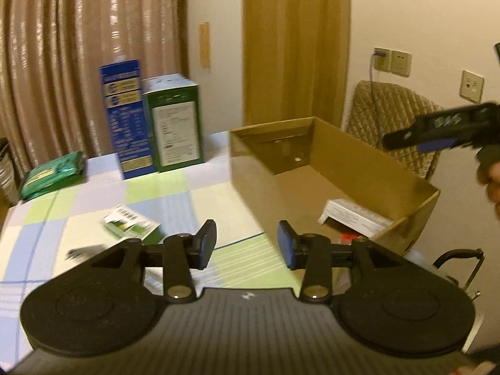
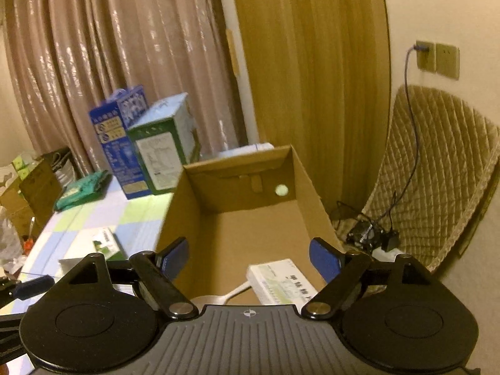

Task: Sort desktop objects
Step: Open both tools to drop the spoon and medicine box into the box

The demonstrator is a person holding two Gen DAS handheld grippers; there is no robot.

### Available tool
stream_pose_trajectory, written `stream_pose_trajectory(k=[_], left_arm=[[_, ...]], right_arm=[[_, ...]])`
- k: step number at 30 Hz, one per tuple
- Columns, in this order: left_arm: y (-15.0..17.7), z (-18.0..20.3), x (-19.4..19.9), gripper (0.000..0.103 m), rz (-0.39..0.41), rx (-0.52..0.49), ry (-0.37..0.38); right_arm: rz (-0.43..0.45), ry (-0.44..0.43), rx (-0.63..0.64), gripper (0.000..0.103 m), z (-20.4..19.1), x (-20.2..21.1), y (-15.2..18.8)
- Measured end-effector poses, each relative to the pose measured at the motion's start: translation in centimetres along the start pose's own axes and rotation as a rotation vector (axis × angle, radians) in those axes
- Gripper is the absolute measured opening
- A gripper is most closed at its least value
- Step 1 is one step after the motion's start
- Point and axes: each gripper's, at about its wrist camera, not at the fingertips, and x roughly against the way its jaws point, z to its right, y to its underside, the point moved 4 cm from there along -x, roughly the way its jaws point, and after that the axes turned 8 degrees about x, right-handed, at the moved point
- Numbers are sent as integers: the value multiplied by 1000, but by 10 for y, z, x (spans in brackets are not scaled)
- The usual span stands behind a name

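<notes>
Curtained room, checked tablecloth (image 1: 156, 197); left gripper (image 1: 247, 243) and right gripper (image 2: 248, 257) both empty, parted.

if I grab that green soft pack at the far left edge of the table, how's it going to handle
The green soft pack looks like a pillowy wrapper, so it will probably sag and dent rather than stay stiff. Its glossy film may be slippery between the pads. Lying flat on the table, it should slide when pushed, not roll or tip.
</notes>
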Motion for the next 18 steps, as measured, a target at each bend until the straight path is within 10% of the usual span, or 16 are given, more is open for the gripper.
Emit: stream_pose_trajectory(k=[18], left_arm=[[44,-129,92,81,2,70,-221]], right_arm=[[-16,-268,275,83,-158,17,38]])
